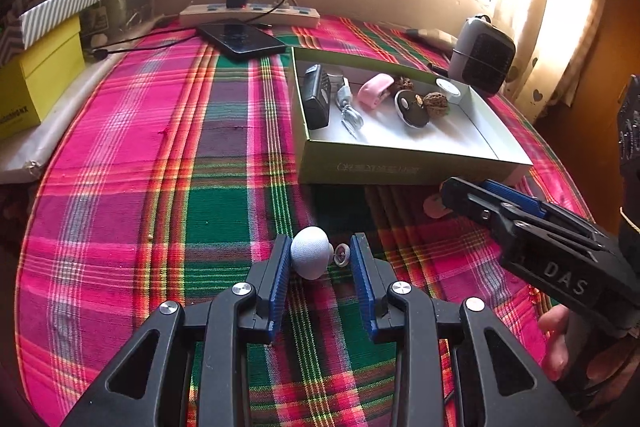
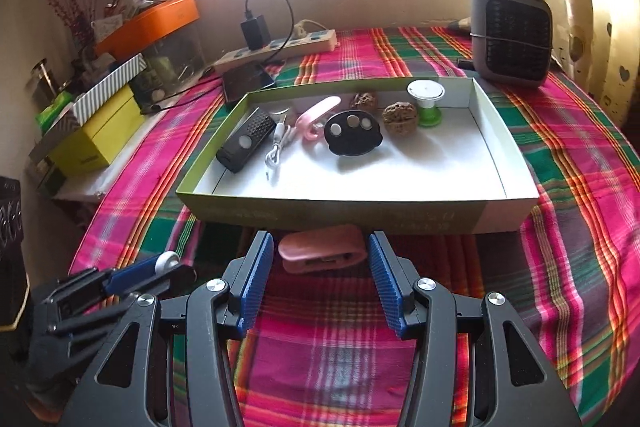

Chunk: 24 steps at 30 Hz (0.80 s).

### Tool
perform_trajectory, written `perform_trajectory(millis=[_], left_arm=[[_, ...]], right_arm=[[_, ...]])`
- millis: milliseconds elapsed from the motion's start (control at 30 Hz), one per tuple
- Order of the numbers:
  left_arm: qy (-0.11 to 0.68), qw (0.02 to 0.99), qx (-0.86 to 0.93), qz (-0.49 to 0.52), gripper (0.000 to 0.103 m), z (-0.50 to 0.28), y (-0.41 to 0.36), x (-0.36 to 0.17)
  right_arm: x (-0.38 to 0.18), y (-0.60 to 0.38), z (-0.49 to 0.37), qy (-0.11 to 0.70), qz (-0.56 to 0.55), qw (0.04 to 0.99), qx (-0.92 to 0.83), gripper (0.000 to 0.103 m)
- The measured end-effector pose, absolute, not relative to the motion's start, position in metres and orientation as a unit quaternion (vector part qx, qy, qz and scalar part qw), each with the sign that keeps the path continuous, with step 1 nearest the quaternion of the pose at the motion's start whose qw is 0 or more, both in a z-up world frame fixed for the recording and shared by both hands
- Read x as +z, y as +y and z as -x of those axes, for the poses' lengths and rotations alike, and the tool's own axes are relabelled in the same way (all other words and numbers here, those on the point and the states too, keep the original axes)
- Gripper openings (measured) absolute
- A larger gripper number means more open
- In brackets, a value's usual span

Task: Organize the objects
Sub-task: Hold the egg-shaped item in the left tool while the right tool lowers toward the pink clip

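A shallow green box (image 1: pixel 400 169) (image 2: pixel 360 217) with a white inside stands on the plaid cloth. It holds a black remote (image 2: pixel 247 140), a white cable (image 2: pixel 276 151), a pink clip (image 2: pixel 316 115), a black oval fob (image 2: pixel 352 133), two walnuts (image 2: pixel 400 118) and a green spool (image 2: pixel 426 101). My left gripper (image 1: pixel 320 259) is open around a small light-grey mushroom-shaped object (image 1: pixel 310 253) on the cloth. My right gripper (image 2: pixel 320 247) is open around a pink flat object (image 2: pixel 322 249) lying just before the box's near wall; the gripper also shows in the left wrist view (image 1: pixel 472 197).
A grey mini heater (image 2: pixel 512 37) stands behind the box at right. A phone (image 1: pixel 240 39), a power strip with charger (image 1: pixel 248 11), and stacked yellow, striped and orange boxes (image 1: pixel 40 75) lie at the back left. A curtain hangs at right.
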<state>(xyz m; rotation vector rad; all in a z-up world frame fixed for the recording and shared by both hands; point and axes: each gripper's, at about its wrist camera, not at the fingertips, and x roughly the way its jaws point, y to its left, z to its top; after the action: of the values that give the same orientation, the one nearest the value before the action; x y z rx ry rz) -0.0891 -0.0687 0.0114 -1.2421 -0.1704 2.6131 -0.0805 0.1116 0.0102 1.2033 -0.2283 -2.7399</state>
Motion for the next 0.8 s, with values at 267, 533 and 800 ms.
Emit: perform_trajectory(millis=[267,533,800], left_arm=[[-0.056,0.129,0.895,0.422,0.029,0.088,-0.069,0.011],[-0.059,0.134,0.895,0.422,0.029,0.088,-0.071,0.011],[-0.058,0.134,0.895,0.422,0.029,0.088,-0.071,0.011]], right_arm=[[0.009,0.107,0.084,-0.071,-0.407,0.029,-0.91,0.051],[0.011,0.109,0.076,-0.05,-0.409,0.001,-0.911,0.058],[0.01,0.13,0.064,-0.042,-0.415,-0.043,-0.908,0.058]])
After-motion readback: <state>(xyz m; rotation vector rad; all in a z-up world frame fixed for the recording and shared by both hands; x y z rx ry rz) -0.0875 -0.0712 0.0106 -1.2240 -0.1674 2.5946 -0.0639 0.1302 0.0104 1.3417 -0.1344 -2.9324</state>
